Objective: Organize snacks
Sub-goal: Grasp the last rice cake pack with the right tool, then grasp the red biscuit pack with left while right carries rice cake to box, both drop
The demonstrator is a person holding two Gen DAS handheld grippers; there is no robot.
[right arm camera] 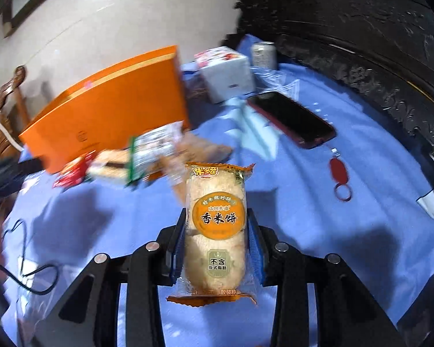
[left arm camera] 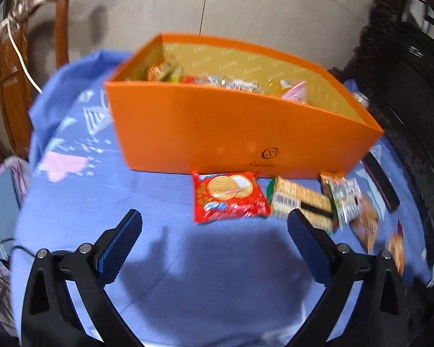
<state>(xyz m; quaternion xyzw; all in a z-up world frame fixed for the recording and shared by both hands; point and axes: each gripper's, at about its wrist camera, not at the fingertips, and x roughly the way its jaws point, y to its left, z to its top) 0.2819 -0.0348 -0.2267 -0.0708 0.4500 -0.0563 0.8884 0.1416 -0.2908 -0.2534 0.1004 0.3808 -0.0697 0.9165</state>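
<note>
The right gripper is clamped on a rice cracker packet, held above the blue cloth, well short of the orange box. The left gripper hangs wide and empty near the red biscuit packet. The crinkly wrapper (pinched only at its sides) could slip or crush; blur makes the grip's firmness hard to judge.
</note>
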